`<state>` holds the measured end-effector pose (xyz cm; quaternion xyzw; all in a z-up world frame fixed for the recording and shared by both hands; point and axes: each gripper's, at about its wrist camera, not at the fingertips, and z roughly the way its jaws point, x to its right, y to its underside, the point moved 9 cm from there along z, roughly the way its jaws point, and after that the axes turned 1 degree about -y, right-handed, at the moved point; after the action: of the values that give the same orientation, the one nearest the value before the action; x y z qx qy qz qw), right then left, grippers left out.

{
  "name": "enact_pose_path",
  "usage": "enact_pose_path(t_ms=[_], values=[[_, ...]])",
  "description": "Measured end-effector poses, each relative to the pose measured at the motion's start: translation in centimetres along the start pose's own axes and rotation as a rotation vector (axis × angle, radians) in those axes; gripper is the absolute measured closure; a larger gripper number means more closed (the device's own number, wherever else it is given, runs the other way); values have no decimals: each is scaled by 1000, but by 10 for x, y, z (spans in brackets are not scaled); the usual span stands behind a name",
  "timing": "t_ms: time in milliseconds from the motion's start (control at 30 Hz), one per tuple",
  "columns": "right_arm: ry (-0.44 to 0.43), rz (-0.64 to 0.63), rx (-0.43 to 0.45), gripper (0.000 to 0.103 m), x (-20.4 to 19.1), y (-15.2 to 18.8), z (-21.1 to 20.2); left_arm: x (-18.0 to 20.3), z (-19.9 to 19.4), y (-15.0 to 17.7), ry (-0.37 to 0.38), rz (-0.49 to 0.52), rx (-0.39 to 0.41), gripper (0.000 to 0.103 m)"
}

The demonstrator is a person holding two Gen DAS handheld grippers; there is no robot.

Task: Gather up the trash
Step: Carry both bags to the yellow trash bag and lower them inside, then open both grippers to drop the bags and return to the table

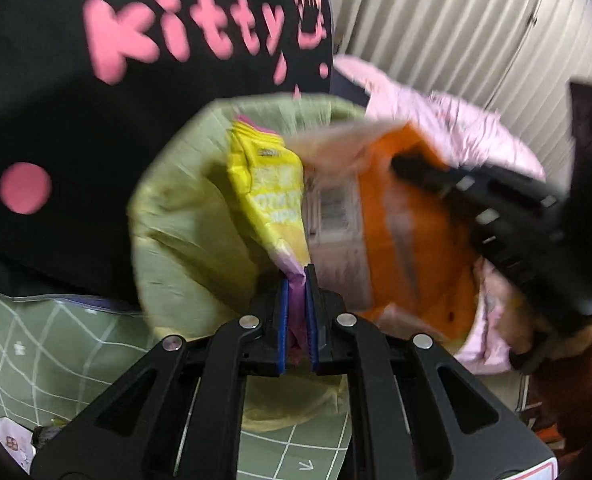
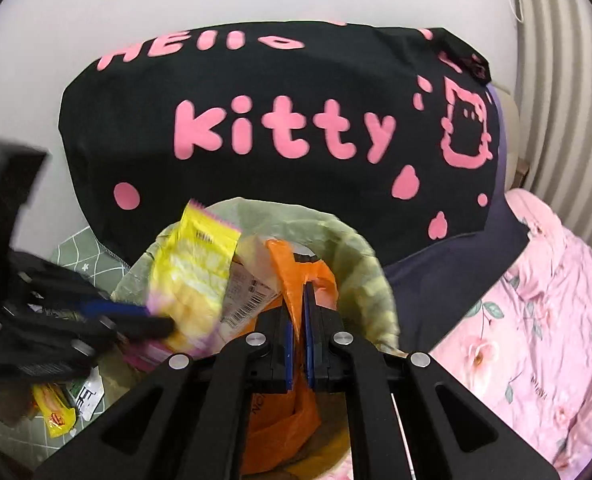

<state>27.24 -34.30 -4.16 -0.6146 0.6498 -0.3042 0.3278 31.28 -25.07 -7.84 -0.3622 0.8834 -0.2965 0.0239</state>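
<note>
My left gripper (image 1: 297, 276) is shut on the purple end of a yellow snack wrapper (image 1: 270, 192) and holds it over the open bin lined with a pale green bag (image 1: 176, 216). My right gripper (image 2: 299, 300) is shut on an orange plastic bag (image 2: 292, 276) with a barcode label, held over the same bin (image 2: 360, 248). The right gripper also shows in the left wrist view (image 1: 408, 168), and the left gripper in the right wrist view (image 2: 164, 322) with the yellow wrapper (image 2: 192, 276).
A black "Hello Kitty" cushion (image 2: 280, 128) stands behind the bin. Pink floral bedding (image 2: 536, 304) lies to the right. A green grid-patterned sheet (image 1: 44, 344) lies below, with small wrappers (image 2: 56, 416) on it. A ribbed white wall (image 1: 456, 28) is behind.
</note>
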Motion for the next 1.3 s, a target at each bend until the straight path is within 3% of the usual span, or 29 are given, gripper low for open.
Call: enact_pose_path(t_ms=[233, 467, 733, 800, 867, 900, 1067, 1300], values=[[0, 7, -21, 97, 2, 12, 8, 0, 15, 12, 16, -28, -46, 96], [8, -9, -42, 97, -7, 20, 18, -9, 13, 2, 22, -60, -27, 96], [37, 29, -39, 96, -1, 17, 12, -18, -12, 6, 138, -144, 37, 95], [40, 34, -44, 92, -1, 17, 10, -17, -22, 7, 158, -148, 54, 89], [45, 30, -36, 67, -2, 15, 6, -19, -35, 9, 162, -157, 80, 80], [35, 30, -25, 65, -4, 14, 3, -23, -43, 11, 156, -166, 100, 77], [54, 20, 31, 65, -12, 0, -14, -65, -88, 28, 51, -280, 219, 70], [-51, -18, 114, 64, -63, -23, -30, -155, -145, 98, -245, -465, 344, 67]])
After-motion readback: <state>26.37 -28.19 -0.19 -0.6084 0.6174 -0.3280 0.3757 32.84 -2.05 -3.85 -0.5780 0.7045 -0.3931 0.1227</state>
